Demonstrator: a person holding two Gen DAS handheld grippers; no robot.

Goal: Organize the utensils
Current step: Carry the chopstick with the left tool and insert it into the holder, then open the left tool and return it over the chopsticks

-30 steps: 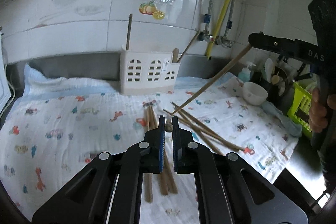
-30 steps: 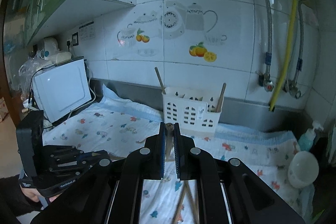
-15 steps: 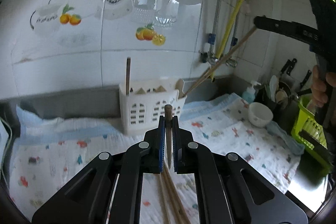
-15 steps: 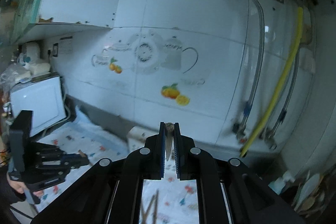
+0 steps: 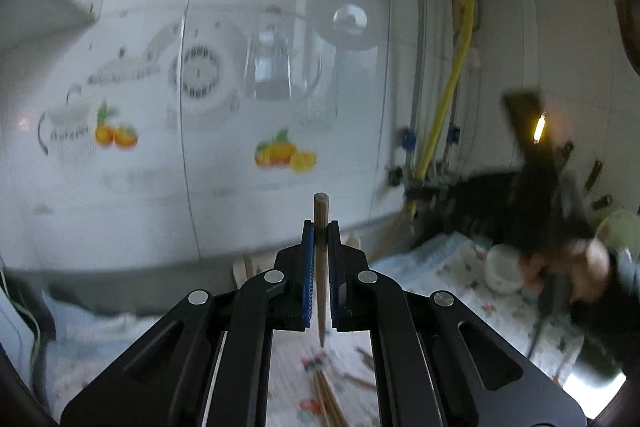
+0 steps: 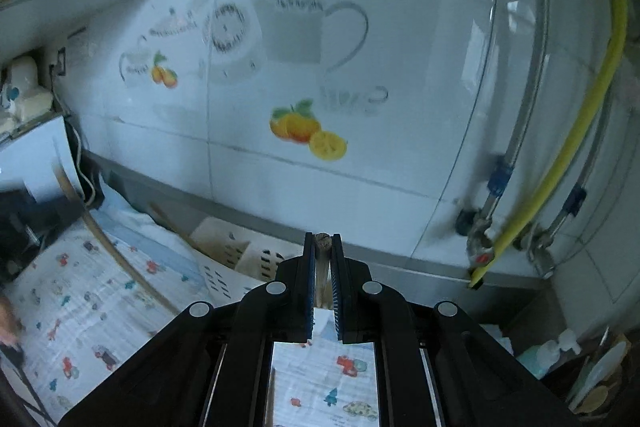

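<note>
My left gripper (image 5: 320, 227) is shut on a wooden chopstick (image 5: 321, 251) that stands upright between the jaws, held high facing the tiled wall. My right gripper (image 6: 322, 241) is shut on another wooden chopstick (image 6: 321, 267), also upright. The white utensil holder (image 6: 236, 259) stands by the wall below and left of the right gripper, with a stick leaning in it; only its top edge (image 5: 248, 267) shows in the left wrist view. Several loose chopsticks (image 5: 326, 399) lie on the printed cloth (image 6: 80, 307) under the left gripper. The right gripper appears blurred in the left wrist view (image 5: 552, 203).
A yellow hose (image 6: 568, 155) and metal pipes (image 6: 520, 131) run down the wall at right. A white bowl (image 5: 502, 269) sits on the cloth's right side. A white appliance (image 6: 32, 155) stands at far left. Bottles and kitchen tools crowd the right corner (image 6: 560, 347).
Both grippers have risen and tilted up toward the wall, each still holding its chopstick. The holder has dropped low in both views. The right gripper has swung down in the left view.
</note>
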